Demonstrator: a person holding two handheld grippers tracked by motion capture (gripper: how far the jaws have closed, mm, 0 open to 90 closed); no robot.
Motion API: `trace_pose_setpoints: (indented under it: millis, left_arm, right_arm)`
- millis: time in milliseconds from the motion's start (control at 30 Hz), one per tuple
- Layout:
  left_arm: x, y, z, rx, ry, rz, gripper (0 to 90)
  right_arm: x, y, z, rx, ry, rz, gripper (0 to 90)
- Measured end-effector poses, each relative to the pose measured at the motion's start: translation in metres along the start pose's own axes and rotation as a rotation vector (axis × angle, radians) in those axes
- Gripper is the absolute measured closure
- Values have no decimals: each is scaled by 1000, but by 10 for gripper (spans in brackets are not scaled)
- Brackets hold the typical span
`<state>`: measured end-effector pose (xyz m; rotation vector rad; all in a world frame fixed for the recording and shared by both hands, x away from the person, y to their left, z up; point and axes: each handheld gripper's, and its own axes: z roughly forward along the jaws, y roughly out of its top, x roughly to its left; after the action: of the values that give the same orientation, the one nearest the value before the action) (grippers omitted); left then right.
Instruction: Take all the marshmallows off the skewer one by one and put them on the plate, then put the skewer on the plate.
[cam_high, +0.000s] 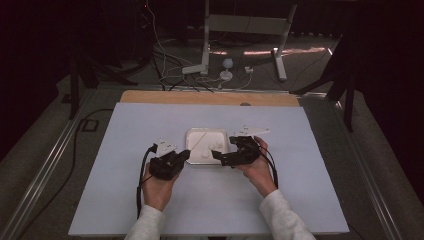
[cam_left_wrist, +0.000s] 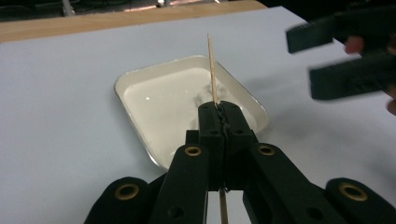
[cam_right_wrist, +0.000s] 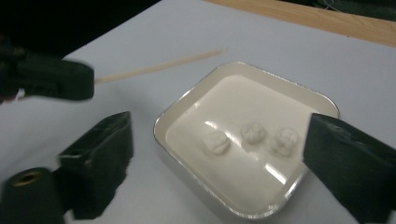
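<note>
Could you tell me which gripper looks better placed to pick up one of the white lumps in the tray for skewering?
Right, probably. The right gripper has open, empty jaws at the tray, facing the three white lumps. The left gripper is shut on the wooden skewer.

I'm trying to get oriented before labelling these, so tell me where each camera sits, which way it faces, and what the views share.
High view: above the person's side, looking forward and down on the table; both forearms and hands enter from below, left tool and right tool flanking the white tray.
Left gripper view: rides the left tool, looking along shut jaws clamping a wooden skewer, tray beyond.
Right gripper view: rides the right tool, open jaws framing three white lumps in the tray.
Shared: tray and skewer.
</note>
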<state>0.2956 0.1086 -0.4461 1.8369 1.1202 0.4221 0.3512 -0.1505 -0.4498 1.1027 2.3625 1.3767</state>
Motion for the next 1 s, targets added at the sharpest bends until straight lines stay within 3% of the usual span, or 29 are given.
trace_pose_setpoints:
  millis: [267,1000]
  left_arm:
    - [3,5,6,-21,22,-20,900]
    - [5,7,22,-39,59,-37,898]
  right_arm:
    - [-1,-8,-12,22,-8,-17,26]
    - [-15,-40,-61,-39,-44,6,18]
